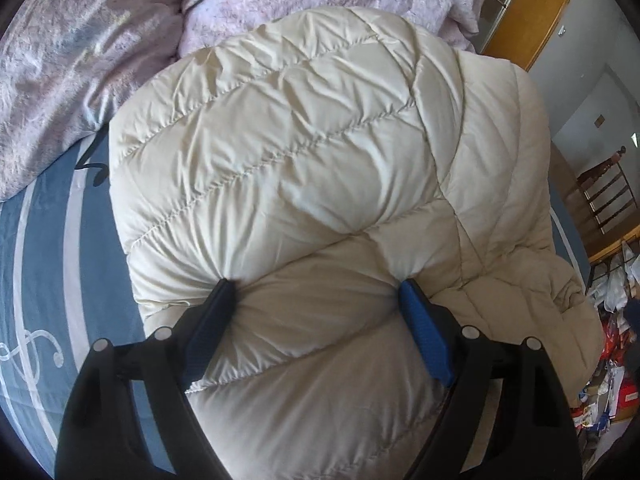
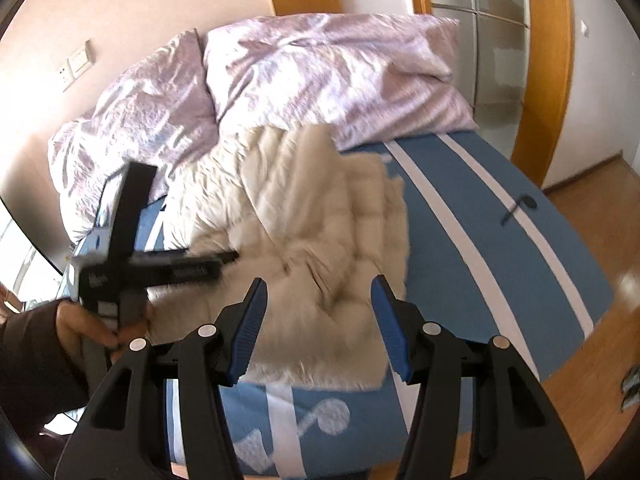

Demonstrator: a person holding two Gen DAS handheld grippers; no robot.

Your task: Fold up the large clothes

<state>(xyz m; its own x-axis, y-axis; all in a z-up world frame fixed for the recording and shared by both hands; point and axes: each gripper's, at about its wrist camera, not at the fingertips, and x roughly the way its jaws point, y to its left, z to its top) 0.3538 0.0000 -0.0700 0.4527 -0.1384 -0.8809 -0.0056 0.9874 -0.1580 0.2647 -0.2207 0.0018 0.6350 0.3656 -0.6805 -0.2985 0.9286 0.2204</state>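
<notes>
**Cream quilted coat on the bed, mid-fold, as seen from both wrist cameras**

Left to right. At far left the blue bedsheet (image 1: 44, 240) lies bare, its white bands curving toward the near edge, and gives free room on that side. The lilac duvet (image 1: 80, 60) is heaped at the head of the bed, closing off the far side. The cream coat (image 1: 300, 140) fills the middle of the bed as a rounded, doubled-over bundle. The left gripper (image 1: 316, 284) presses its two fingertips into the near face of the padding, jaws spread wide with a swell of fabric between them; the dimples at both tips suggest it is pinning or tamping the fold rather than pinching it. To the right the coat slopes toward the bed's side edge, beyond which a chair (image 1: 608, 192) and floor clutter (image 1: 612, 340) narrow the room.

In the right wrist view, a hand (image 2: 84, 332) holds the left tool at far left. The right gripper (image 2: 320, 284) hangs above the coat, jaws half spread and empty, apparently clear of the cloth. Right of it, striped sheet runs bare to the bed's edge and wooden floor (image 2: 592, 208).
</notes>
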